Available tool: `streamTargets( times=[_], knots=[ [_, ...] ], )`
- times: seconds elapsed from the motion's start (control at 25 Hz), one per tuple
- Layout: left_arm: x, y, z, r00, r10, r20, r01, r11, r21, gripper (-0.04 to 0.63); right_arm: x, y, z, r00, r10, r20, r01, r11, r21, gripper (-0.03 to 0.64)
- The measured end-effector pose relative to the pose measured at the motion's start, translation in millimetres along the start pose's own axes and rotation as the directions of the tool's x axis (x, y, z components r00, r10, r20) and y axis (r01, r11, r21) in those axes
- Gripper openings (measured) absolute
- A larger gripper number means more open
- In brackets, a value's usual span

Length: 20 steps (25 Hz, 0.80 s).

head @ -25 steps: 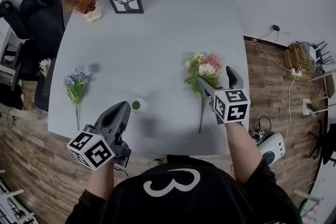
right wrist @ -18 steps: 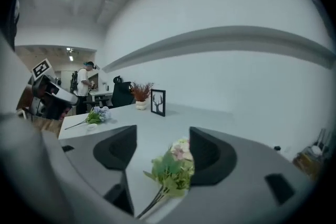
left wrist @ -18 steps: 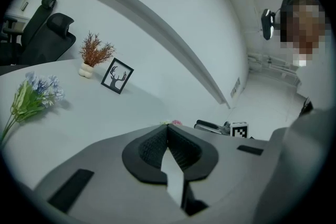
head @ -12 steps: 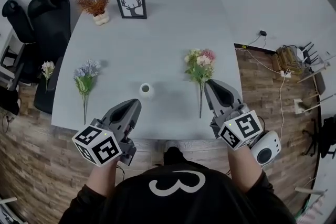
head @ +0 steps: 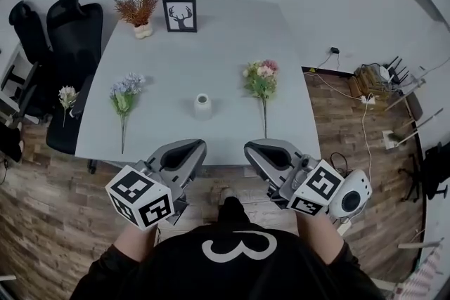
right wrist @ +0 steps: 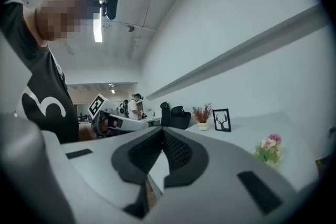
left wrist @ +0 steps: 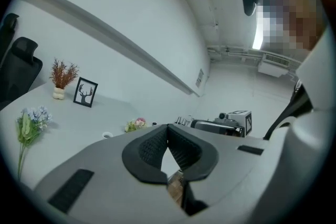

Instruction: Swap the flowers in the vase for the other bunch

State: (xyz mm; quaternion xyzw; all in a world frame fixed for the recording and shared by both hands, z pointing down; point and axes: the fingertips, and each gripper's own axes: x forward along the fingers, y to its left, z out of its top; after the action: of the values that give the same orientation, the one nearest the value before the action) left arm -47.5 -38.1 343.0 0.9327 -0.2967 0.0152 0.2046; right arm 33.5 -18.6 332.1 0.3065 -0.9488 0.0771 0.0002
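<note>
Left tongs (head: pixel 193 147) drawn back, white vase (head: pixel 202 104) empty

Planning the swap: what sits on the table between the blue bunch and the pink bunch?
In the head view, only the small white round vase stands between the blue flower bunch and the pink flower bunch.

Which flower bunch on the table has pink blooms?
The pink-and-cream bunch lying right of the small white vase; the blue-flowered bunch lies left of it.
</note>
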Motion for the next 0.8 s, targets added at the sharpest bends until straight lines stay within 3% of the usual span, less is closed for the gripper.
streamTargets(
  times=[0.36,0.64,0.8],
  knots=[
    [-31,-49,-20,0.997,-0.079,-0.003,0.079,0.997,0.028,0.011,-14,49,-22,0.998,-0.056,-0.014,0.057,0.996,0.069,0.008],
    [-43,-65,-22,0.997,-0.074,-0.008,0.075,0.993,0.097,0.011,-18,64,-22,0.998,-0.063,-0.013,0.063,0.995,0.071,0.008],
    [-46,-62,-24,0.998,-0.067,-0.001,0.067,0.997,0.043,0.011,-18,66,-23,0.998,-0.061,-0.008,0.062,0.995,0.079,0.008]
  ],
)
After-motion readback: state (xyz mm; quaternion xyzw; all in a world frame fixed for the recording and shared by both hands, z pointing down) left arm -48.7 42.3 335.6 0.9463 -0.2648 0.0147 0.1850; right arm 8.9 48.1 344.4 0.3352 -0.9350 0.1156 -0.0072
